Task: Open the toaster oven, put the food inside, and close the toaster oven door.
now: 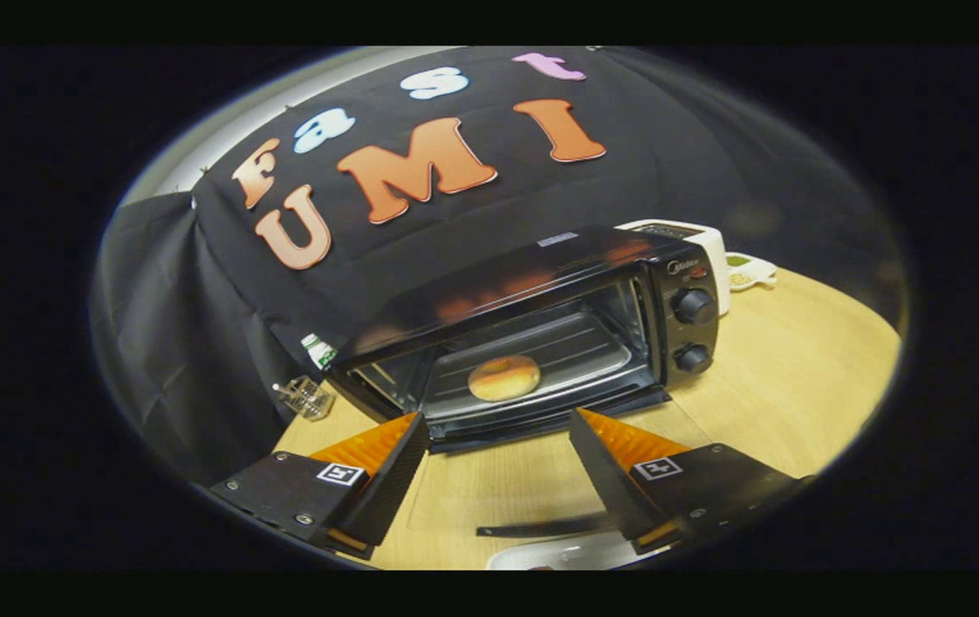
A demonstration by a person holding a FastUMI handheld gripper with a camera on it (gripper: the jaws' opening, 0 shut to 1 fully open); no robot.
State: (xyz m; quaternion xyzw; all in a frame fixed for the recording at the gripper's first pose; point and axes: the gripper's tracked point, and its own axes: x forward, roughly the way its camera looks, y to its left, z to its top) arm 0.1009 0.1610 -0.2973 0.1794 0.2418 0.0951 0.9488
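A black toaster oven stands on the wooden table with its glass door folded down flat toward me. The door's dark handle lies low between my fingers. A round golden bun rests on the metal tray inside the oven, just beyond my fingertips. My gripper is open, with one finger on each side of the lowered door and nothing held between them. Two black knobs sit on the oven's right panel.
A white appliance stands behind the oven on the right, and a small white dish lies beside it. Left of the oven are a clear wire-like object and a small bottle. A white plate's rim shows below the door handle.
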